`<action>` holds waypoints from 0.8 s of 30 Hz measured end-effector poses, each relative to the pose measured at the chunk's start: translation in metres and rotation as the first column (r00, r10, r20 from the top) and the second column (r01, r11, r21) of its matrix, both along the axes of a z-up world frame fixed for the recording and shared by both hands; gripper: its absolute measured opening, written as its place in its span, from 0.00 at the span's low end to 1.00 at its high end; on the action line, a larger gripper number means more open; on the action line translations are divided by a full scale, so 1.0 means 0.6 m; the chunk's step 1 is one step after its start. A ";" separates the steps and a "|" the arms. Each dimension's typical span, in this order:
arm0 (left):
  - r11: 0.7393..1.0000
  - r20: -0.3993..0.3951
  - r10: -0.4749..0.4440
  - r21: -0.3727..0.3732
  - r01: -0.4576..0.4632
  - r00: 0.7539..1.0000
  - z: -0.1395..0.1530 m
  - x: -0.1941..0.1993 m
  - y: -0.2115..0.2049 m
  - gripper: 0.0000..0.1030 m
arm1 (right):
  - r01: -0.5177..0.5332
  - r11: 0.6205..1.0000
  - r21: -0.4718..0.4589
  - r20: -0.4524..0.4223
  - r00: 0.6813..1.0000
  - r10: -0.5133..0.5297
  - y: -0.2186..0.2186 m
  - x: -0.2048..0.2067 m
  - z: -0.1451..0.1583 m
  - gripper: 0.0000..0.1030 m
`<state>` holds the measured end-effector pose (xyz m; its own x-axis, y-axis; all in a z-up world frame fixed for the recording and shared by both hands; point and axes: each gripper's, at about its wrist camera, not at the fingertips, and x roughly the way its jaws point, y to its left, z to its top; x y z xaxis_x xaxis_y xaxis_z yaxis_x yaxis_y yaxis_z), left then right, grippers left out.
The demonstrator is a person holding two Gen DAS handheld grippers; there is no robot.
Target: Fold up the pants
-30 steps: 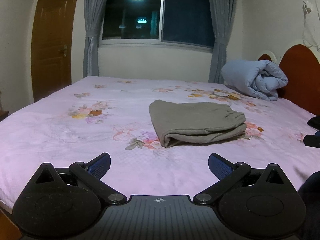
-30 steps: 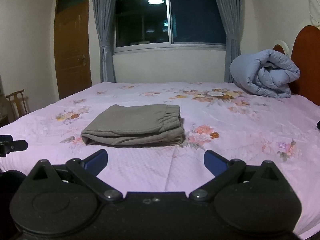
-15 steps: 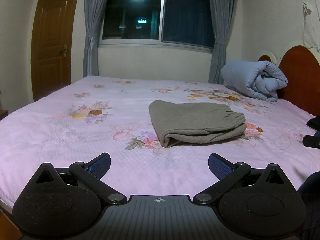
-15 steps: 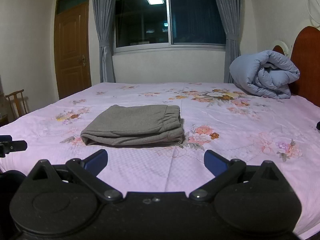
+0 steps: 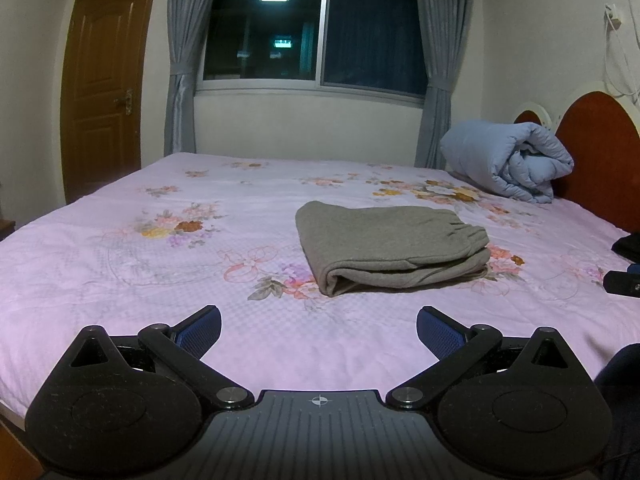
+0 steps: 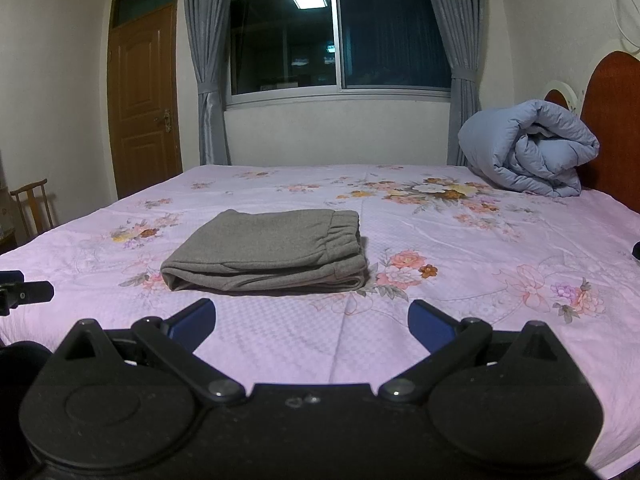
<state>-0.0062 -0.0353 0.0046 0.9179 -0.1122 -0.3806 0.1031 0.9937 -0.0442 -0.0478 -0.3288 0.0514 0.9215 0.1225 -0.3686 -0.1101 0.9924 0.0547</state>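
Grey pants [image 5: 390,246] lie folded into a flat rectangular stack in the middle of the pink floral bed [image 5: 120,264], elastic waistband toward the right. In the right wrist view the same pants [image 6: 268,250] sit ahead and slightly left. My left gripper [image 5: 319,330] hovers near the bed's front edge, open, nothing between its blue pads, well short of the pants. My right gripper [image 6: 311,320] is likewise open and empty, short of the stack. The other gripper's tip shows at each view's edge [image 5: 622,280] [image 6: 24,292].
A rolled blue quilt [image 5: 508,158] rests at the back right against a red-brown headboard [image 5: 600,152]. Beyond the bed are a curtained window [image 5: 316,36] and a wooden door [image 5: 106,84]. A wooden chair [image 6: 34,204] stands at the left.
Both grippers have held almost still and stay open. The folded pants have not moved.
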 end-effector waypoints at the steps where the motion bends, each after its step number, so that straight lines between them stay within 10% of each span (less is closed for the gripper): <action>1: 1.000 0.000 0.000 0.000 0.000 1.000 0.000 0.000 0.000 1.00 | -0.001 1.000 0.000 0.001 1.000 0.001 -0.001 0.000 0.001 0.94; 24: 1.000 0.000 -0.007 0.001 0.007 1.000 0.001 0.003 -0.003 1.00 | 0.002 1.000 0.003 -0.002 1.000 -0.002 -0.001 -0.001 -0.001 0.94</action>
<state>-0.0046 -0.0369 0.0049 0.9170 -0.1183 -0.3808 0.1101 0.9930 -0.0434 -0.0486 -0.3296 0.0511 0.9208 0.1219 -0.3706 -0.1081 0.9925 0.0577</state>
